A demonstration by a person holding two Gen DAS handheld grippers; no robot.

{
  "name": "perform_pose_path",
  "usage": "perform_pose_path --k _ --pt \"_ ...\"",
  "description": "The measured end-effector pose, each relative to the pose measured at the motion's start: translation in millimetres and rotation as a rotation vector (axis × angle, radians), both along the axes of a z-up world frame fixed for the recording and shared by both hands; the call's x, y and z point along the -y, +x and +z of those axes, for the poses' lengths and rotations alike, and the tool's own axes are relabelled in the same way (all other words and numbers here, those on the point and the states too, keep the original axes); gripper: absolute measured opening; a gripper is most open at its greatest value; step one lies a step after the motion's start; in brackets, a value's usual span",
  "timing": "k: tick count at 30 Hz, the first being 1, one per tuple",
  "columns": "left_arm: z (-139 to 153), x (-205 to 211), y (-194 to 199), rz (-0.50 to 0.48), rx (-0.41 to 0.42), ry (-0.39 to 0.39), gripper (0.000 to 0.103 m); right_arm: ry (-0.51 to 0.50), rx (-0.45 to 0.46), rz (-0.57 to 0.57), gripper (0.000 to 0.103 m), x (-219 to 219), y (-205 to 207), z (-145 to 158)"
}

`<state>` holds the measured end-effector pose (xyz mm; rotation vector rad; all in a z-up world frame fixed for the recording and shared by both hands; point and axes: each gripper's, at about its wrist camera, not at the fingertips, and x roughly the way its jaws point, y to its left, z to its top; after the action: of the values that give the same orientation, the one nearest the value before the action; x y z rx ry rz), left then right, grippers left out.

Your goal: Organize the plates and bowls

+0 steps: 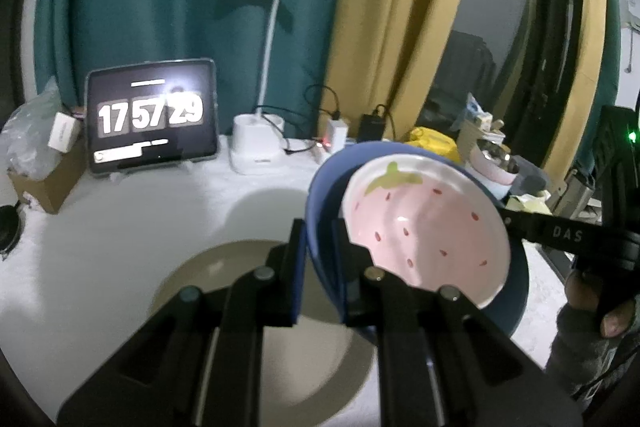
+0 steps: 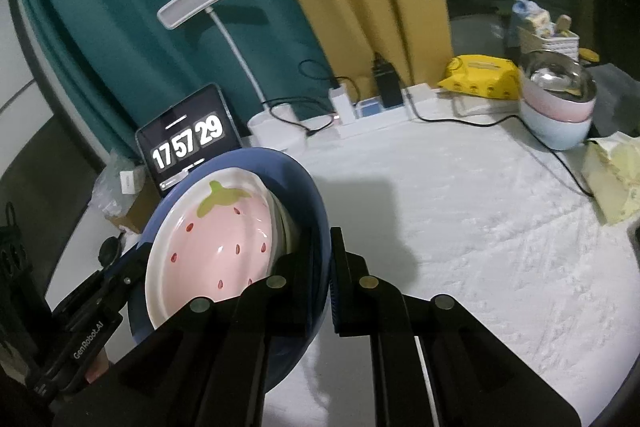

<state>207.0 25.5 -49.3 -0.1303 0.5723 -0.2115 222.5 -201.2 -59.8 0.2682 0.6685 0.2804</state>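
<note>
Together, left hand-held gripper [image 1: 318,267], right hand-held gripper [image 2: 322,281], each clamped on blue bowl [image 1: 320,203] rim

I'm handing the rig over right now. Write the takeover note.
Left hand-held gripper: shut on the rim of the blue bowl.
Right hand-held gripper: shut on the opposite rim of the same bowl.
The bowl is tilted, held off the white tablecloth, with the strawberry dish nested inside; another white rim seems to sit under it.
The beige plate lies on the cloth below.
Done: dish nested in bowl.
Left: probably set the stack on the beige plate.
</note>
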Motion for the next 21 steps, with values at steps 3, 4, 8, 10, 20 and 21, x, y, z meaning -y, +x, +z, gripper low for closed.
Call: perform_pose_path --k 3,4,8,10,20,21 --pt "-1 -12 0 0.02 -0.001 -0.003 0.012 0.0 -0.002 0.018 0.009 -14 3 0" --pt "-1 -16 0 0.026 -0.002 -0.005 0.012 0.0 -0.004 0.025 0.009 -18 5 0" --pt "-4 -31 0 0.052 -0.01 -0.007 0.012 -0.003 -0.011 0.047 0.009 -33 11 -2" --pt "-7 -37 1 0.063 -0.015 -0.006 0.012 -0.006 -0.018 0.058 0.009 -41 15 -3" --pt "-24 -65 8 0.113 -0.063 -0.003 0.012 -0.017 -0.066 0.101 0.009 -72 34 -19" --pt "-26 -67 9 0.115 -0.067 -0.004 0.011 -0.016 -0.072 0.103 0.009 -74 36 -21"
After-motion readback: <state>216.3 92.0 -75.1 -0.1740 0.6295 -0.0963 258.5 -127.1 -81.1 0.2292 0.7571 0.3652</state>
